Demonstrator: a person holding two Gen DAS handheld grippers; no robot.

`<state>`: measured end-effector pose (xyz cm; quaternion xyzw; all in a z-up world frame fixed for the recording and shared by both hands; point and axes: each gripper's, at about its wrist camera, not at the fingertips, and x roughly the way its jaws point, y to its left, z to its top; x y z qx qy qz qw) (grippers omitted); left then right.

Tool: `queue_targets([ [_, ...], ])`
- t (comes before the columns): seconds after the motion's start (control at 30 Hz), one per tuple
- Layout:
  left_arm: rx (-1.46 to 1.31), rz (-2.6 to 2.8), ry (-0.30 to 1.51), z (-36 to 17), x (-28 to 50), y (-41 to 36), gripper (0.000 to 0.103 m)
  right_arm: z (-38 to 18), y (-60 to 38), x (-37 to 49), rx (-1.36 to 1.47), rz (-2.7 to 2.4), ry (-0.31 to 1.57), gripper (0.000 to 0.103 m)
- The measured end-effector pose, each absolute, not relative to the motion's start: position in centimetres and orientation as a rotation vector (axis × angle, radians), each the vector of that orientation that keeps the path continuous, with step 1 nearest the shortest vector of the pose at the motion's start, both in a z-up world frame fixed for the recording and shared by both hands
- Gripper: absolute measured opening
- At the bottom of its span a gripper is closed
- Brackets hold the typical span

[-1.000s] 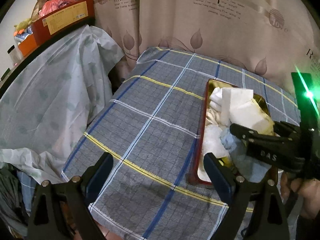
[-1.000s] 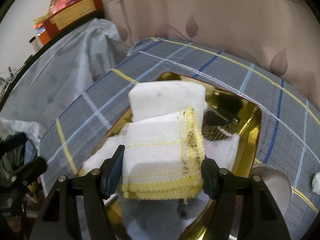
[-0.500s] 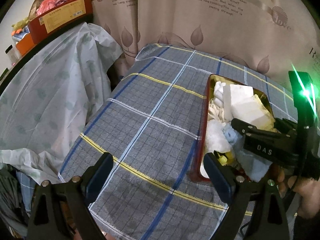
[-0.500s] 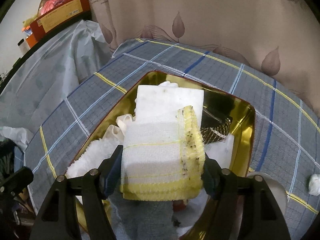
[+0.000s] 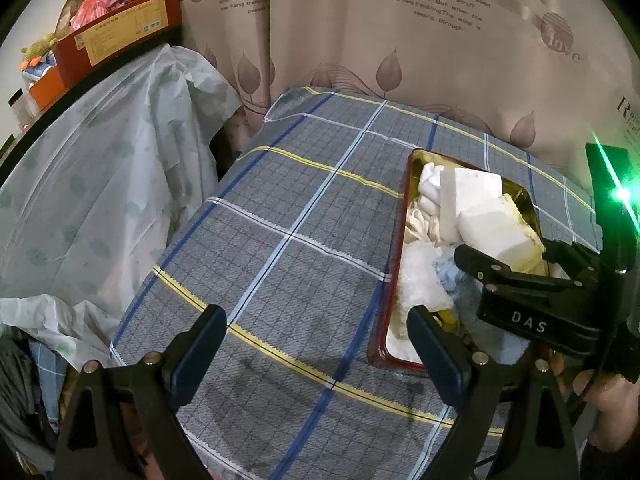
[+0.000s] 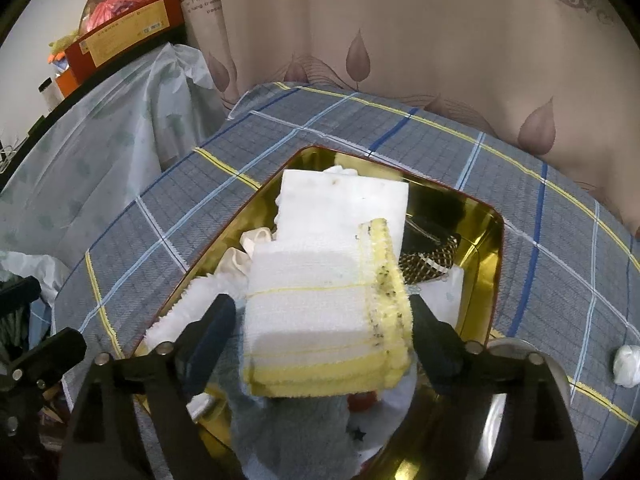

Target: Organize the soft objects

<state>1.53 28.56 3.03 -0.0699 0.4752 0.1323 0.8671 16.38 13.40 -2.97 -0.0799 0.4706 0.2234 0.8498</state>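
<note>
A gold tray (image 6: 484,248) with a red rim (image 5: 394,264) sits on the plaid tablecloth and holds several soft items: a white foam block (image 6: 344,204), white cloths (image 5: 420,280), a blue cloth (image 5: 452,276) and a dark mesh piece (image 6: 430,258). A folded white cloth with yellow edges (image 6: 324,312) lies on top, between the fingers of my right gripper (image 6: 320,328). There is a gap at the left finger; the jaws stand open around it. It also shows in the left wrist view (image 5: 500,236). My left gripper (image 5: 316,340) is open and empty above the tablecloth, left of the tray.
The plaid tablecloth (image 5: 288,240) covers the table. A plastic-draped surface (image 5: 92,168) with a red box (image 5: 116,36) stands at the left. A curtain (image 5: 400,40) hangs behind. A round metal lid (image 6: 520,364) and a white wad (image 6: 628,364) lie right of the tray.
Both grippers have pulled back and up from the tray. The right gripper's left finger has come off the folded cloth, which rests lower on the pile.
</note>
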Motion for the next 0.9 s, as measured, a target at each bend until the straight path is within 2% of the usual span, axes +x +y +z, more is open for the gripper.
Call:
queue_targets([
  [0.4,-0.154,0.301,0.980,3.8,1.0,28.7,0.094,-1.9,13.1,15.1,-0.182,0.453,0.955,0.099],
  [0.9,-0.151,0.301,0.975,4.5,0.5,26.2,0.094,1.3,8.4,8.7,-0.228,0.358,0.859,0.103],
])
